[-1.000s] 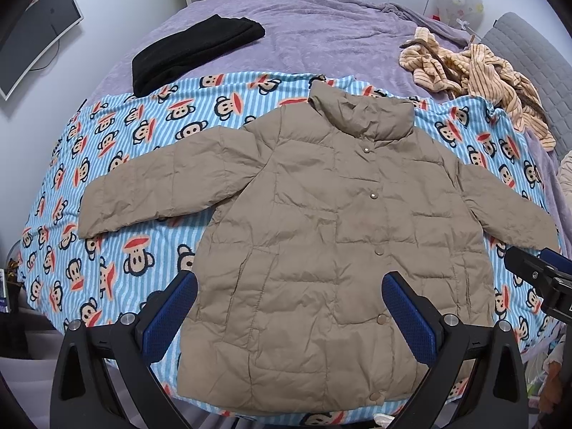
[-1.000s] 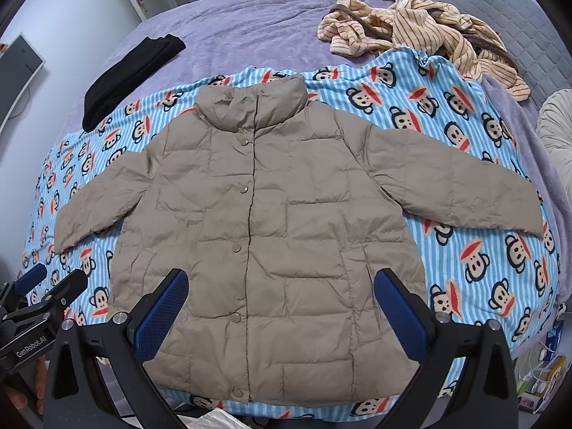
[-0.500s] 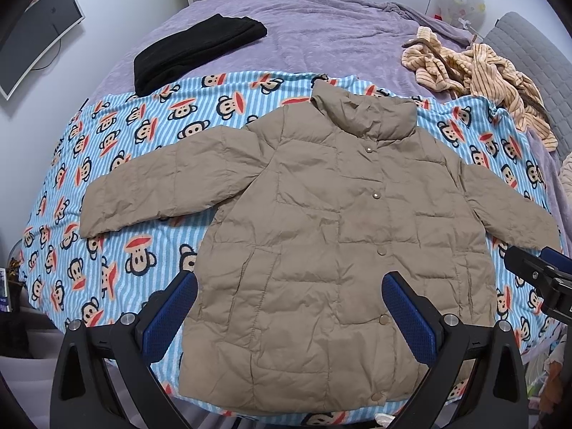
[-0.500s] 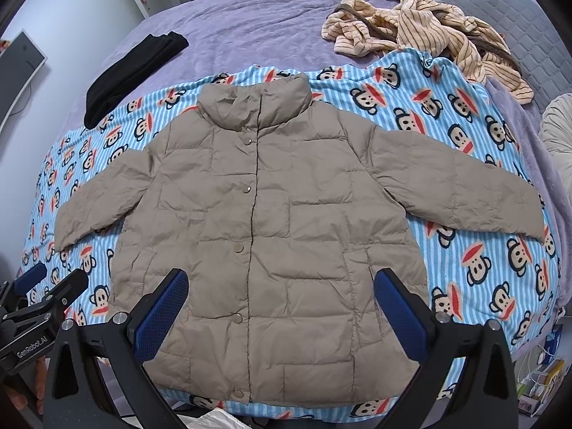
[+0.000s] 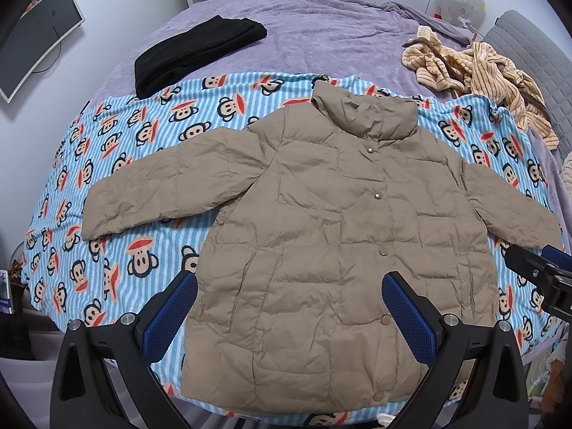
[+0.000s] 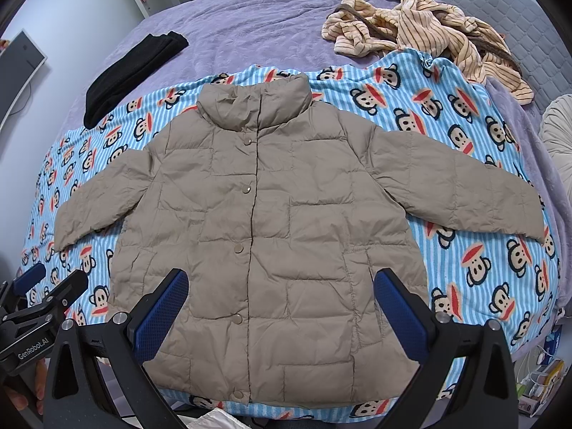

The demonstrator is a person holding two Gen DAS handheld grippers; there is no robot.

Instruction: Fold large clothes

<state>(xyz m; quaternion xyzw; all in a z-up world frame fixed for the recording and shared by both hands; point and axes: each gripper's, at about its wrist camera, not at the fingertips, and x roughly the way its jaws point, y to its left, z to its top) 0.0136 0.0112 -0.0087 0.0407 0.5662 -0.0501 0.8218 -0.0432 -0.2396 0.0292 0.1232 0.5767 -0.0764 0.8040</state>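
Your left gripper (image 5: 289,307) and right gripper (image 6: 280,304) hover nearest, jaws spread wide, gripping nothing. Beyond them the tan jacket (image 5: 343,243) lies flat, snapped, sleeves outspread, on the monkey-print blanket (image 5: 118,186). Farther: black garment (image 5: 196,53) left, striped robe (image 6: 429,35) right.

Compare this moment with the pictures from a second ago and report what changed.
Almost nothing. In both wrist views the scene slides slightly down the picture, so the cameras shifted a touch; nothing was gripped or released. The jacket lies flat and spread on the monkey blanket, and the left gripper and right gripper remain open above its hem.
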